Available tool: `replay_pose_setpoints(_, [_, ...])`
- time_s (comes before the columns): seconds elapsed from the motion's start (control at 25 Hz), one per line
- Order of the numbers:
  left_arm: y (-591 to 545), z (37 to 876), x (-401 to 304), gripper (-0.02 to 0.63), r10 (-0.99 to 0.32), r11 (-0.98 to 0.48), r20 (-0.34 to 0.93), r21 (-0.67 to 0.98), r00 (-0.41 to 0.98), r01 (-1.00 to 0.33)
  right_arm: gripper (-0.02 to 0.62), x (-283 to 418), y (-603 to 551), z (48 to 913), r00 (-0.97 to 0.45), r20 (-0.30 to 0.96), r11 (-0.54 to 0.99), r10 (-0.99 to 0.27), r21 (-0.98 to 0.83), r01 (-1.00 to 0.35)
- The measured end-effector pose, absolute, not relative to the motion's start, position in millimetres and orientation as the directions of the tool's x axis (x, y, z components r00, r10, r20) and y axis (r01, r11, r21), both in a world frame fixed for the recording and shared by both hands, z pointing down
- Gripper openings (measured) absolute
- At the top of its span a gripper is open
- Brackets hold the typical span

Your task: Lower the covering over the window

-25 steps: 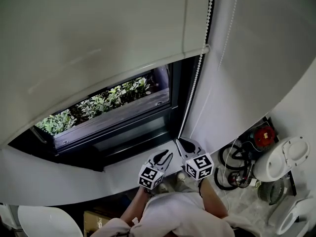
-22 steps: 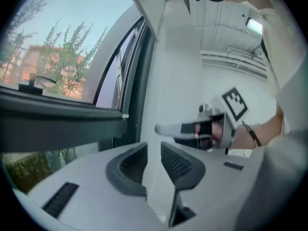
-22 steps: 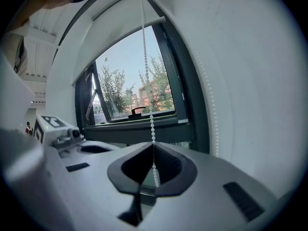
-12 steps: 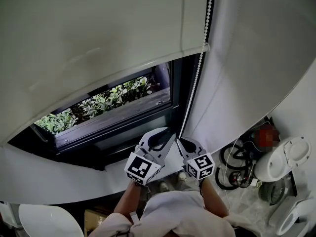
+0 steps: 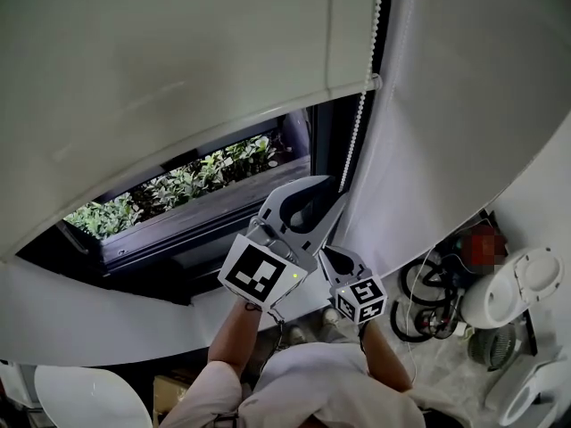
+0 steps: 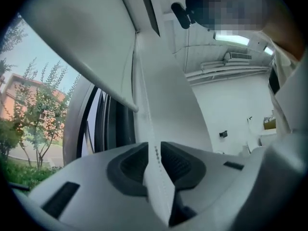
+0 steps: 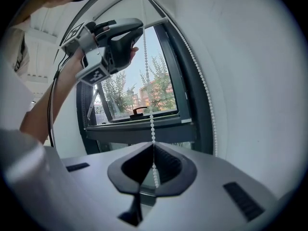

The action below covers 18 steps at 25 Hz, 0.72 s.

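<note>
Right gripper: clamped on bead chain; left gripper: part-open around it

Left tool risen well up along bead chain.

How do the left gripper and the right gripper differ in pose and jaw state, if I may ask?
The left gripper is held high, near the blind's bottom bar; the right gripper sits low, by the sill. The left gripper's jaws stand apart round the bead chain; the right gripper's are shut on it. Both have the same chain between their jaws.
</note>
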<state>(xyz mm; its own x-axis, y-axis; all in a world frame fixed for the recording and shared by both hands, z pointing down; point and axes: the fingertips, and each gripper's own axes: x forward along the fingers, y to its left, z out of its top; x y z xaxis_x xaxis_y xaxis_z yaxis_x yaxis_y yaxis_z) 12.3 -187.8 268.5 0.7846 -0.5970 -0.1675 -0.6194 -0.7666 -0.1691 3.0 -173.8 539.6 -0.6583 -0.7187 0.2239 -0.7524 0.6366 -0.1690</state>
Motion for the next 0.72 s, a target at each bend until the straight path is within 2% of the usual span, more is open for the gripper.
replay_pose_setpoints(0.16, [-197, 252, 22, 0.078, -0.584, -0.772, -0.175, -0.182, 0.792, -0.609, 0.001, 1, -173, 540, -0.660, 0.224, 0.640, -0.717, -0.165, -0.751])
replay_pose_setpoints(0.28, [-200, 251, 24, 0.025, -0.586, -0.768, -0.199, -0.176, 0.786, -0.616, 0.000, -2, -173, 541, -0.660, 0.225, 0.640, -0.717, -0.162, -0.751])
replay_pose_setpoints(0.72, [-203, 290, 24, 0.021, -0.629, -0.748, -0.122, -0.172, 0.767, -0.641, 0.000, -4, -173, 577, -0.653, 0.341, 0.631, -0.676, -0.189, -0.752])
